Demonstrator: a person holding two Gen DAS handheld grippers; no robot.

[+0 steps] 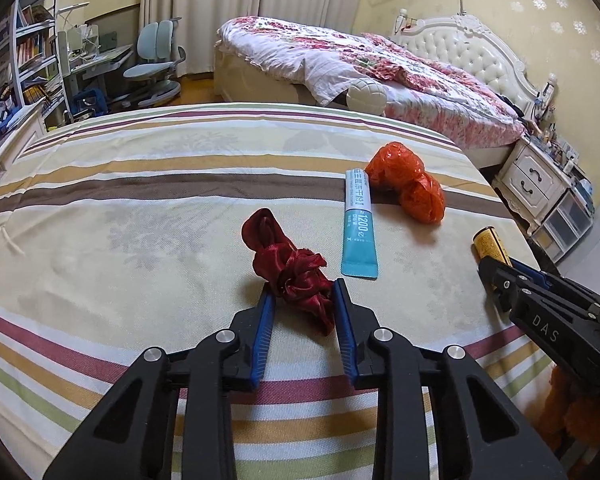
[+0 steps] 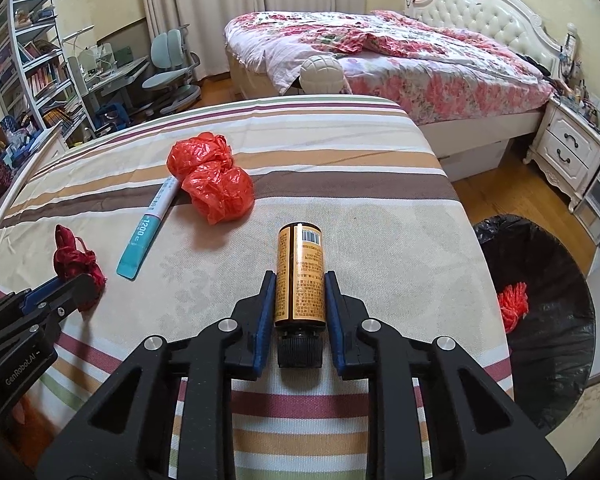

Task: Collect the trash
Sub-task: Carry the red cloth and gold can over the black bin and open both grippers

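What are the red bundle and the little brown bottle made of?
Red bundle: probably satin-like fabric, glossy, gathered in soft folds. Brown bottle: dark smooth plastic or glass, hard to tell which, with an orange paper-like printed label and a ribbed black cap.

Soft, even daylight, sharp focus, faint shadows, strong fisheye bending with dark corners.

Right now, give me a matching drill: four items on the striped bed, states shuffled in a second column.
Items:
1. bottle
2. red cloth
3. tube
4. orange bag

States:
A. crumpled, lying loose at the tube's far end
B. lying flat, no gripper on it
C. clamped in the right gripper
D. bunched between the left gripper's pads

Pairs: 1-C, 2-D, 3-B, 4-A
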